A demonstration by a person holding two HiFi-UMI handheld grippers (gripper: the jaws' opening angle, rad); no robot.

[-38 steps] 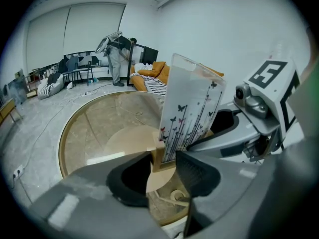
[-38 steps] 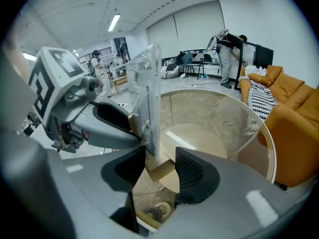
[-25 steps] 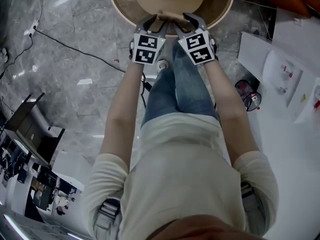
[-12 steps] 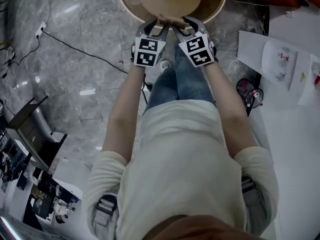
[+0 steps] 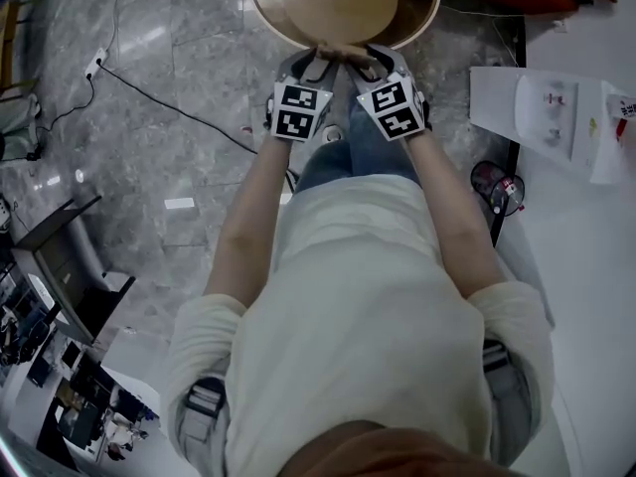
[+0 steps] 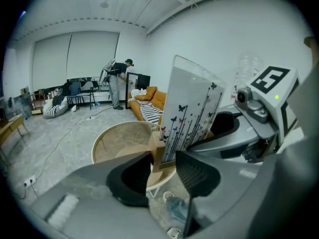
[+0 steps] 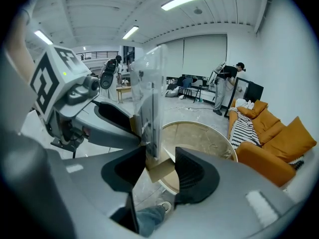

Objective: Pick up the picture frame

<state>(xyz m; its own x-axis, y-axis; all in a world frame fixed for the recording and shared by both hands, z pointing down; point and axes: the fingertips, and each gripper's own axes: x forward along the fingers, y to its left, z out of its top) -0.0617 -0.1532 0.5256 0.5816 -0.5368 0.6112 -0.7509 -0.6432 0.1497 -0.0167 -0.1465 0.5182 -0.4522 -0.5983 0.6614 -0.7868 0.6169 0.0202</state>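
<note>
The picture frame (image 6: 192,113) is a clear panel printed with butterflies and stems, standing in a light wooden base (image 6: 157,151). My left gripper (image 6: 162,171) is shut on one end of that base, and my right gripper (image 7: 160,168) is shut on the other end. In the right gripper view the frame (image 7: 149,113) shows edge-on and upright. From the head view, both grippers (image 5: 318,58) (image 5: 366,58) meet at the frame's base (image 5: 343,52), held in the air over the near rim of a round wooden table (image 5: 429,8).
A white desk (image 5: 586,217) with papers runs along the right. A dark round object (image 5: 494,189) lies on the floor by its leg. A cable (image 5: 169,102) crosses the marble floor at left. An orange sofa (image 7: 279,143) stands beyond the table; a person (image 6: 115,81) stands far back.
Both grippers have risen together with the frame between them. The round table has slid toward the top of the head view, and the grip looks unchanged.
</note>
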